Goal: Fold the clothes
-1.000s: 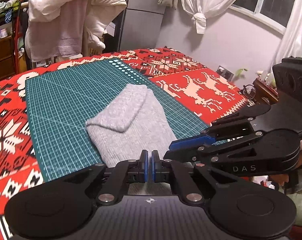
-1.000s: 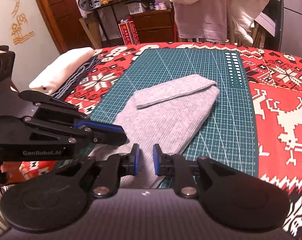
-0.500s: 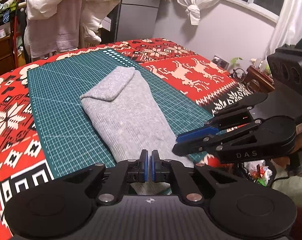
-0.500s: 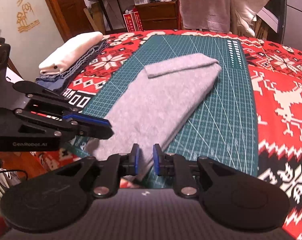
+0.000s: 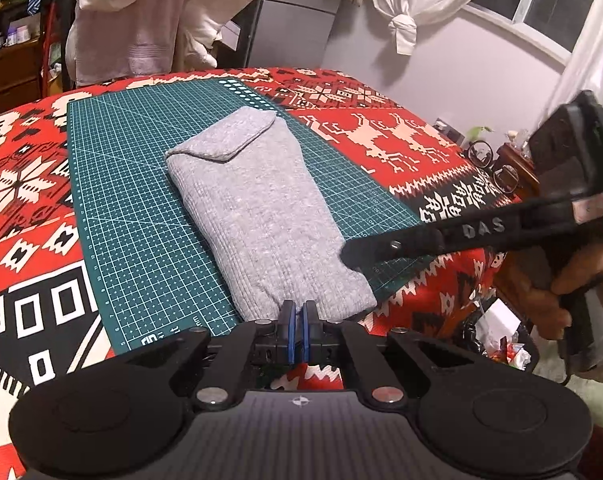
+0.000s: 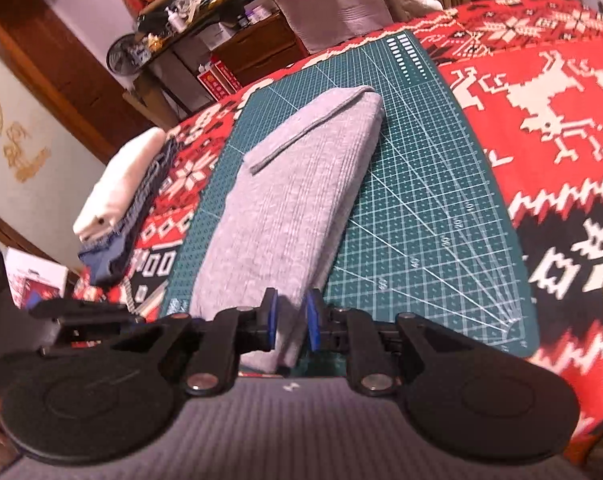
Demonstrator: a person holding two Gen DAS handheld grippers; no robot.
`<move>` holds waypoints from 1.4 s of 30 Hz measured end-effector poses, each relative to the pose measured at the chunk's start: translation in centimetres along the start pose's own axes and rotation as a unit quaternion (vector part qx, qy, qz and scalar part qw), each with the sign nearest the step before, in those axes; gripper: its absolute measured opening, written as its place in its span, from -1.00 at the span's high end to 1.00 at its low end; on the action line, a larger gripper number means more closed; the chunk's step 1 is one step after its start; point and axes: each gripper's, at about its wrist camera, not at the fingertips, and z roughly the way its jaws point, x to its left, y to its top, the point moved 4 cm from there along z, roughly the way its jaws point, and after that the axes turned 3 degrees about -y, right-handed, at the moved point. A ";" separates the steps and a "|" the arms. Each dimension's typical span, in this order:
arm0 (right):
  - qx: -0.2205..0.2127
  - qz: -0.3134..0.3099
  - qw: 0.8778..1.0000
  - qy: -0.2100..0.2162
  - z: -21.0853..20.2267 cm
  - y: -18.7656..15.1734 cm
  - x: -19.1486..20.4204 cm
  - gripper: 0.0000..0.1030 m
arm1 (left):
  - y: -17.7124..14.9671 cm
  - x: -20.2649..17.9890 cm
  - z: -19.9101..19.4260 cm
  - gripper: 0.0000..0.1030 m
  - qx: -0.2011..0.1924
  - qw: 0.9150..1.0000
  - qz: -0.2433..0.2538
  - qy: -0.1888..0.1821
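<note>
where the grey garment [image 5: 257, 216] lies folded into a long narrow strip on the green cutting mat [image 5: 133, 200], its far end is turned back in a short flap. the mat rests on a red patterned blanket [image 5: 381, 128]. the left gripper [image 5: 295, 334] sits at the near end of the garment; its blue-padded fingers are almost together with only a thin slit between them, and nothing shows in that slit. the right gripper [image 6: 290, 326], tilted, has its fingers parted a little, and the garment's near right corner lies between them; whether the pads press on the cloth cannot be told. a stack of folded clothes [image 6: 121, 204] sits on the blanket, left of the mat in the right wrist view. a hand [image 5: 557, 284] holds the right gripper's handle.
</note>
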 end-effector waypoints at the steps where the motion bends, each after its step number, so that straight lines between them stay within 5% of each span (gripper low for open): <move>1: 0.000 0.008 1.000 0.005 0.3 0.1 -0.1 0.68 | 0.0 0.0 0.0 0.93 0.000 1.000 -0.001 -0.001; 3: 0.001 0.016 1.000 0.007 0.8 0.3 -0.3 0.91 | 0.1 0.1 0.0 0.93 -0.001 1.000 -0.005 -0.002; 9: -0.025 -0.003 1.000 0.005 -0.5 1.2 0.2 0.91 | 0.7 -0.4 0.1 0.93 -0.010 1.000 -0.001 -0.007; 13: -0.002 0.007 1.000 -0.001 0.7 0.6 -0.8 0.89 | 0.7 -0.3 0.6 0.93 -0.004 1.000 -0.001 -0.007; 18: -0.016 0.016 1.000 0.010 0.1 1.4 -1.3 0.73 | 0.5 -0.3 0.0 0.93 -0.003 1.000 -0.007 -0.010; 24: -0.055 0.044 0.997 -0.001 0.1 6.1 -3.1 0.66 | 1.0 -0.4 -0.9 0.93 -0.017 0.999 -0.012 -0.025; 33: -0.064 0.086 0.994 -0.036 6.0 13.4 -6.9 0.64 | 2.4 0.5 0.4 0.93 -0.025 0.999 -0.008 -0.019; 36: -0.053 0.090 0.994 -0.028 7.3 14.1 -7.2 0.95 | 2.4 0.5 0.6 0.93 -0.022 1.000 0.007 -0.020; 42: -0.073 0.063 0.995 -0.028 7.0 15.7 -6.0 0.95 | 2.3 0.4 0.7 0.92 -0.016 0.999 0.037 -0.006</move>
